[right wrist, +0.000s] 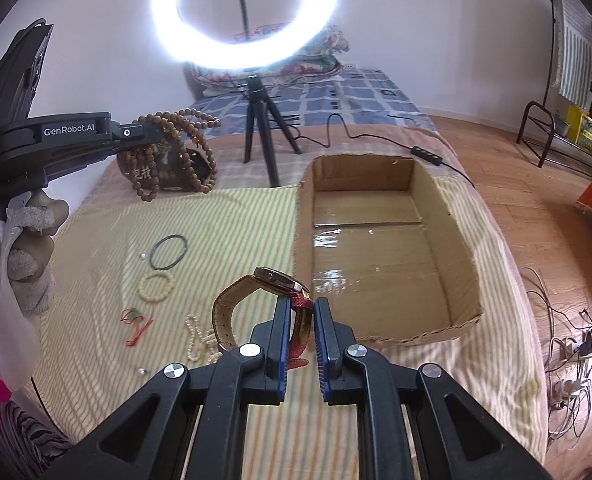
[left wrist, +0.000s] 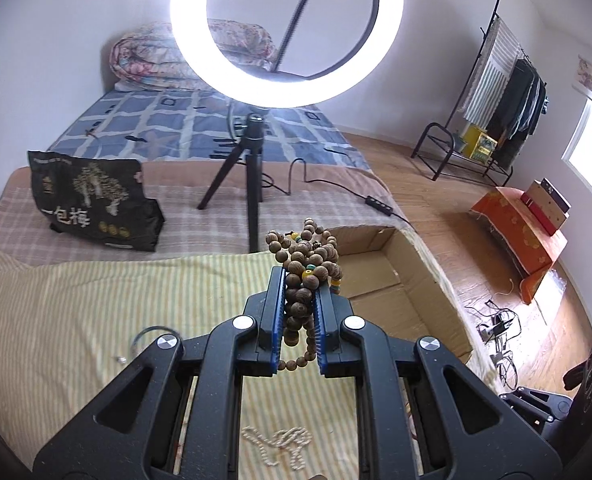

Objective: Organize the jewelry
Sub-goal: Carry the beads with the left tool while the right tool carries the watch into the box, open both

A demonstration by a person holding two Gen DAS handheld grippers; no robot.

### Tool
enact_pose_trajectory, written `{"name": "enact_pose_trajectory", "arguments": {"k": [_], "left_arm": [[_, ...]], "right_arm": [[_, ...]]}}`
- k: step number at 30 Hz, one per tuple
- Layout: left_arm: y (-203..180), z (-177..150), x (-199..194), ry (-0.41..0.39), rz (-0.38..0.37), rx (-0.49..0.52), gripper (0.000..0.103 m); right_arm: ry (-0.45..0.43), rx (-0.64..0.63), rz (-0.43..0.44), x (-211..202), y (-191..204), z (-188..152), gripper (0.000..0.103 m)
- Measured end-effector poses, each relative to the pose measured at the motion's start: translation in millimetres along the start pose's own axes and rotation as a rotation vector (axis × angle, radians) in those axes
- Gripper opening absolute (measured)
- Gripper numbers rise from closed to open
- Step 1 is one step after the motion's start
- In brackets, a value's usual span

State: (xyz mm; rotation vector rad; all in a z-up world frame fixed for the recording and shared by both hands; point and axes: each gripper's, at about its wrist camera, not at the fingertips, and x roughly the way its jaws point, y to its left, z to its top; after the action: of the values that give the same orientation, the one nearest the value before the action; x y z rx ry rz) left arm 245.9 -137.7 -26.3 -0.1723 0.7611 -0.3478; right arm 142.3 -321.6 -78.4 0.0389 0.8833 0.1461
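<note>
The left gripper (left wrist: 300, 280) has its fingers clamped on a bunch of wooden beads (left wrist: 306, 264), held up above the striped cloth (left wrist: 95, 300). Its own camera shows the beads piled between the blue pads with a thin strand looping below. The right camera gives the side view — long loops of the beads (right wrist: 187, 140) hanging down from that gripper (right wrist: 135, 133), well above the bed, and the person's gloved hand (right wrist: 23, 248) on its handle.

The right gripper (right wrist: 300, 304) has its fingers closed on a watch (right wrist: 271, 304), gripping the red strap, face tilted up, just left of the open cardboard box (right wrist: 380, 248).

Only the right camera shows what lies on the cloth: a dark ring bracelet (right wrist: 169, 251), a pale bead bracelet (right wrist: 156, 286), a red cord (right wrist: 135, 324) and a pearl strand (right wrist: 199, 340). The ring light (left wrist: 285, 28) stands on its tripod beyond.
</note>
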Motion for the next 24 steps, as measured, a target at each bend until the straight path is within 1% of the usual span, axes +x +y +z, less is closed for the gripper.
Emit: {"name": "enact_pose_trajectory", "arguments": {"k": [14,18,24], "left_arm": [[-48,12,59,0.023,-0.073,-0.005,0.011],[-59,11,76,0.039,-0.073,0.006,0.011],[-64,8,96,0.070,-0.086,-0.017,0.011]], "right_arm": [[0.003,0.072,-0.075,17,-56,12,0.010],[0.012,0.074,-0.092,23,-66,12,0.010],[0.023,0.094,-0.100,31,-78,13,0.012]]}}
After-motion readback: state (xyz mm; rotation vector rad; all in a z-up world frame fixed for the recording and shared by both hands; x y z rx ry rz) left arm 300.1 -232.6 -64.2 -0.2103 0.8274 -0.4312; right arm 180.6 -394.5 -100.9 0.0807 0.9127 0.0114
